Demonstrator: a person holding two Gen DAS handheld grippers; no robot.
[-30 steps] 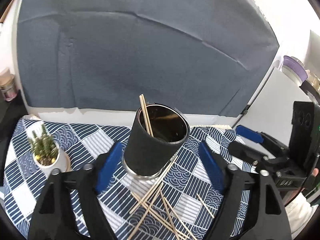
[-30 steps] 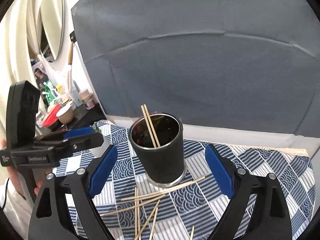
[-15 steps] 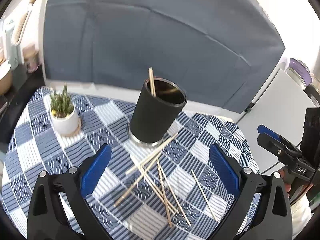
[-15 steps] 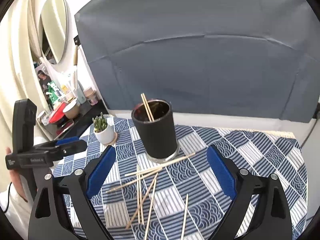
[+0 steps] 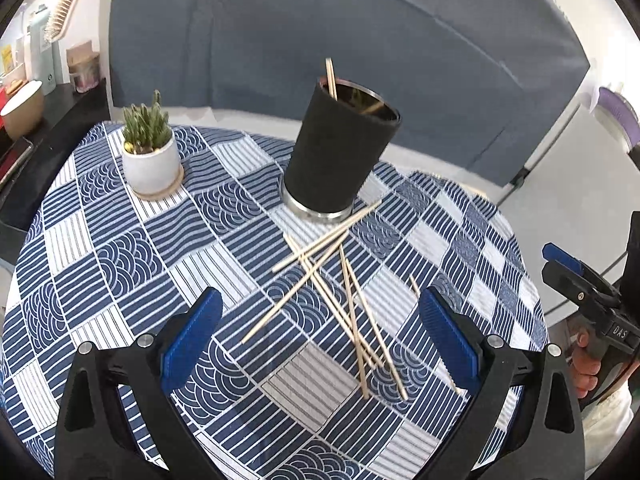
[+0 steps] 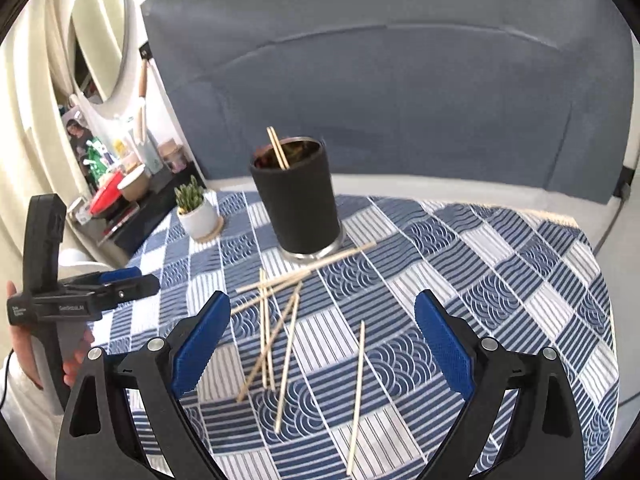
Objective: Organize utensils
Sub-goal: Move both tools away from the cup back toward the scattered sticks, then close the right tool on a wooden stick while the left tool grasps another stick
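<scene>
Even daylight flooding both views; soft shadows lying under sticks [image 5: 340, 280] between fingers; fisheye bending edges, corners going black; cup [image 6: 296, 200] beyond fingertips blurring slightly; glare washing out upper right.

R gripper [image 6: 322, 340] jaws wide apart, nothing btwn them, over blue/white patterned tablecloth [image 6: 500, 264]. Loose chopsticks [image 6: 280, 320] scattered in front of black cup [image 6: 298, 204], 2 sticks upright inside it. Small potted plant [image 6: 196, 212] left of cup. L gripper [image 6: 132, 284] at left edge, hand-held.
</scene>
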